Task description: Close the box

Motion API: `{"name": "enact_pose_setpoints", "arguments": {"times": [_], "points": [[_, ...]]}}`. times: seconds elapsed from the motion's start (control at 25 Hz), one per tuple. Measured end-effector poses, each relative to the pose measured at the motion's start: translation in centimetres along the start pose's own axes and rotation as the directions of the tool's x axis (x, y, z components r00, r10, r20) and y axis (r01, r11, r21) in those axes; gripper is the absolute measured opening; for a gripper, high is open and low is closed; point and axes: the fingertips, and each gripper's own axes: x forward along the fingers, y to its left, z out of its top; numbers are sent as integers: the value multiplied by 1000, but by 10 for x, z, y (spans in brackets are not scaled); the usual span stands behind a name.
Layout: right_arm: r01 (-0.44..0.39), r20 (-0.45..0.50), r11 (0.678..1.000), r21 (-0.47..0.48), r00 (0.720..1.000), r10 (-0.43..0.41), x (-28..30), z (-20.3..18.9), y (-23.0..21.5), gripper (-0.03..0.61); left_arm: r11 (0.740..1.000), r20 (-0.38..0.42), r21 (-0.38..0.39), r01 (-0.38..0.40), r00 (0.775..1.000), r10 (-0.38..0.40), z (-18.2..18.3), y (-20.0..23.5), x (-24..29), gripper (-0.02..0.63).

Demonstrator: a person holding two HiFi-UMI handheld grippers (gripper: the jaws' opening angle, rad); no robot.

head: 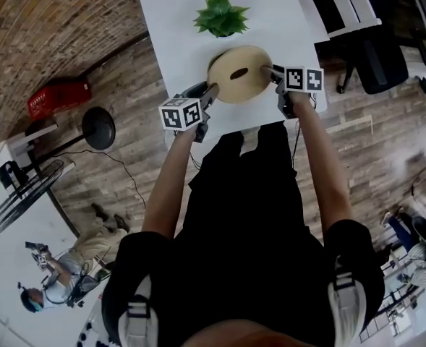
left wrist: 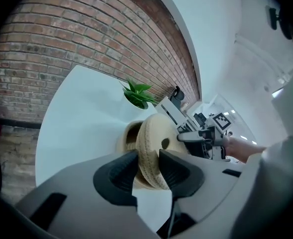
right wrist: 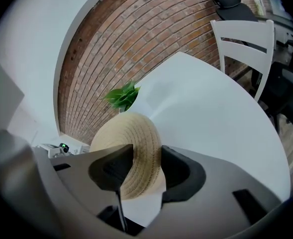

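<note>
My left gripper (left wrist: 148, 166) was clamped on the near rim of the lid (left wrist: 153, 136), and my right gripper (right wrist: 146, 166) pinched the opposite rim. The lid stood tilted on edge against the box (left wrist: 127, 136), which sat near the front edge of the tabletop (head: 173, 20), just short of the plant (head: 221, 14).

I judged the lid to be woven fibre: light, fairly stiff with a little give, and rough enough not to slip. The rim, taken on two opposite sides, seemed the right hold. A hard squeeze might have dented the weave.

I counted two grippers, one lid, one box and one plant.
</note>
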Motion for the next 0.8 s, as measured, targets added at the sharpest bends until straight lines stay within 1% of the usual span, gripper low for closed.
{"name": "enact_pose_setpoints", "arguments": {"times": [0.12,0.24,0.4,0.6,0.68,0.8], "points": [[34,-23,999,8,999,-34,5,-3,0,173,1000,-2,-17,-19,1000,19,9,12,6,147],[49,-43,999,13,998,-48,7,-6,1,171,999,0,-32,-26,1000,26,15,22,9,147],[48,-58,999,8,997,-47,6,-5,4,160,997,0,-67,-25,1000,25,21,28,10,149],[36,-72,999,21,997,-35,-12,-3,16,149,996,8,-82,-26,1000,26,29,13,-5,140],[31,-75,999,38,997,-28,-18,-2,22,149,994,14,-110,-19,1000,21,32,9,-10,140],[23,-81,998,60,997,-18,-16,1,26,147,988,22,-155,-19,999,22,38,14,-12,140]]}}
